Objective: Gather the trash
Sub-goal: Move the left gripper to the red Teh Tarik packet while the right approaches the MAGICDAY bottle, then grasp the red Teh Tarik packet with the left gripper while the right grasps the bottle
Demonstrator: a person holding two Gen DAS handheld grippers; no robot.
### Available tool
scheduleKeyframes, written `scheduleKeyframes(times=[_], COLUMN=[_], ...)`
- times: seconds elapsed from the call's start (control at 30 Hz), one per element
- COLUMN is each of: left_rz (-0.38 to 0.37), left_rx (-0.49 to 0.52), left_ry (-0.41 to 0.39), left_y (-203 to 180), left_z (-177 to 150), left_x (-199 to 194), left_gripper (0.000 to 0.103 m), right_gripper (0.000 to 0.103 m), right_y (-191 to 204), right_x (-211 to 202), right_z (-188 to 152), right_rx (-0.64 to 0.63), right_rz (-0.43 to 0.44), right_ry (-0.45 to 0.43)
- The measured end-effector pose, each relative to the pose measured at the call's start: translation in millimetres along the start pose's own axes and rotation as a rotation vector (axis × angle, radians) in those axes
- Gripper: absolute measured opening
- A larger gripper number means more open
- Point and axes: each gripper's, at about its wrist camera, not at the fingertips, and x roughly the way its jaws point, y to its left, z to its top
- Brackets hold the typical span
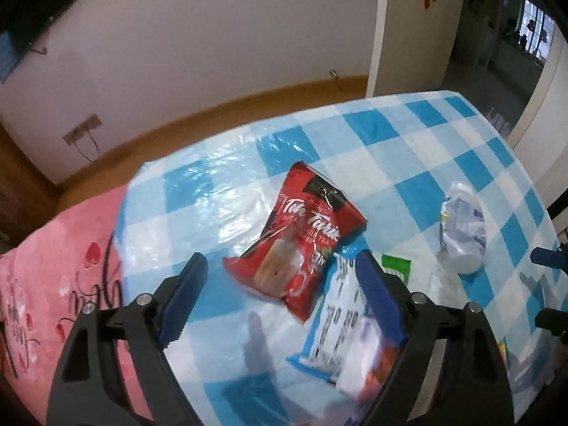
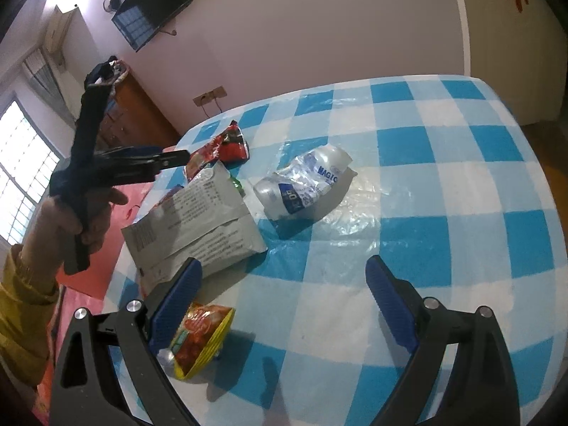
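Trash on checked desk (image 2: 443, 163); both hand-held grippers wide, empty.
Red tea packet (image 1: 298, 238): directly ahead of left hand-held gripper (image 1: 280, 277), long axis running away and slightly leftward. Crushed bottle (image 2: 305, 181) lies right of packet; right hand-held gripper (image 2: 284, 277) is nearer it. Grey wrapper (image 2: 198, 227) sits between packet and bottle.

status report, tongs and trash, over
Left tongs open over red Teh Tarik packet. Right tongs open, empty. Crushed bottle, grey wrapper uncollected. Nothing blocking.
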Motion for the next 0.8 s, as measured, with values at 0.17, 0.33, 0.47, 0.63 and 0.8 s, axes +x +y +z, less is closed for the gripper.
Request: scheduleKeyframes(times=[0.17, 0.33, 0.47, 0.63, 0.8], left_rz=[-0.049, -0.057, -0.038, -0.054, -0.044], left_rx=[-0.008, 0.011, 0.018, -0.014, -0.034], left_ry=[0.044, 0.08, 0.09, 0.08, 0.065], left_y=[0.6, -3.6, -4.2, -1.5, -1.8], left_z=[9.3, 14.8, 13.8, 13.8, 12.7], left_x=[20.4, 37.8, 47.4, 50.0, 48.5], left_gripper=[0.086, 0.086, 0.079, 0.07, 0.066], right_gripper=[0.092, 0.092, 0.092, 0.092, 0.092], right_y=[-10.7, -16.0, -14.9, -3.7, 5.3], right_x=[11.9, 25.0, 34.8, 44.2, 56.1], right_z=[14.1, 27.8, 38.0, 51.3, 63.5], right_rx=[0.037, 0.067, 0.05, -0.072, -0.188], right_rz=[0.017, 0.055, 0.036, -0.044, -0.085], right_ry=[0.014, 0.029, 0.027, 0.019, 0.025])
